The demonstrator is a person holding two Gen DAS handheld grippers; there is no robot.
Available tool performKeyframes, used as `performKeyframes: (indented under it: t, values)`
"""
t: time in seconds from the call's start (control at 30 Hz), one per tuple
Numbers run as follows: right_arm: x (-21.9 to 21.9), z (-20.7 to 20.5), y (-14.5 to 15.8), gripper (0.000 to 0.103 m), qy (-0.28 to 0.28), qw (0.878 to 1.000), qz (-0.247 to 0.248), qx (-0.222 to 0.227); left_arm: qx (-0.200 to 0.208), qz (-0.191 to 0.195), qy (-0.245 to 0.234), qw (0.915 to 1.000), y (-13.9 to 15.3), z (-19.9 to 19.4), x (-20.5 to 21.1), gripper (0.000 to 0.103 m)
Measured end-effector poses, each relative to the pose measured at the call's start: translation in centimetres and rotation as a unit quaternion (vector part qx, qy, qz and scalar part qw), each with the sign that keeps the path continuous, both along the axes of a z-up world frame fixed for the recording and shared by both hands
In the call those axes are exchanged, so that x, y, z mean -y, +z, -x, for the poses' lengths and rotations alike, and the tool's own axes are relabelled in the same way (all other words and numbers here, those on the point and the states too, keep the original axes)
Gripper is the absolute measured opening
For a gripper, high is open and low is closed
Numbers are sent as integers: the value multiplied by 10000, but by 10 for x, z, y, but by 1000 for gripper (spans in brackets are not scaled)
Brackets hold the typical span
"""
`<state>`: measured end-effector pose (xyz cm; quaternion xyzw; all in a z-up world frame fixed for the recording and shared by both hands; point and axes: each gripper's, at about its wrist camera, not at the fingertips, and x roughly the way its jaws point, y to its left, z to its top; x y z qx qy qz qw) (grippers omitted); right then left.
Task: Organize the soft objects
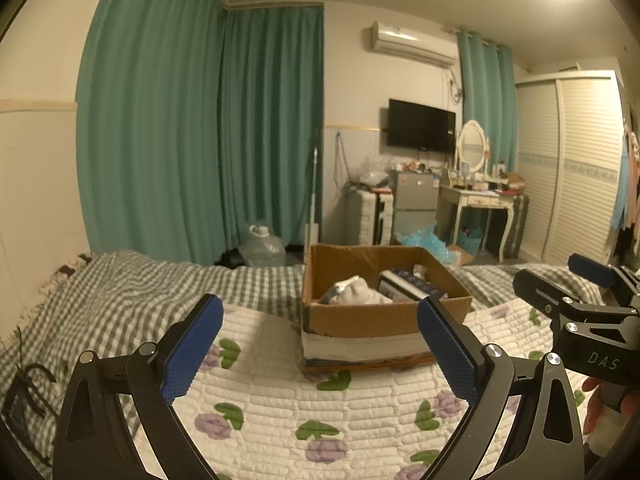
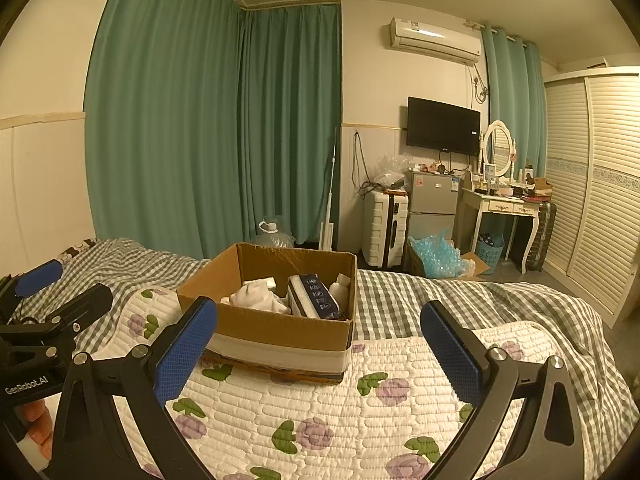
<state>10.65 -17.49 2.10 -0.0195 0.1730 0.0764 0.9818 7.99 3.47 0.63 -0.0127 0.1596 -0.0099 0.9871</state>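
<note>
On quilt: box (image 2: 280, 328) | both claws (image 1: 320, 344) (image 2: 320, 348) released | right view only: navy pack (image 2: 316, 294)

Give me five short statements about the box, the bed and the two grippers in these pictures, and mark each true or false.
1. The cardboard box sits on the floral quilt. True.
2. The box is empty. False: it holds white soft items and a dark blue pack.
3. The left gripper is shut on a white cloth. False: its jaws are wide open and hold nothing.
4. The right gripper is open and holds nothing. True.
5. The box's top flaps are closed. False: the top is open, so its contents show.
</note>
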Motion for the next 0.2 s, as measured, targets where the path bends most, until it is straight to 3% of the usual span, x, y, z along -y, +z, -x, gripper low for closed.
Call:
performKeyframes:
  t: [0.2]
  values:
    - [0,0,-3,102,11,10000,9,-38,-13,4,-15,10000,-1,0,-1,99]
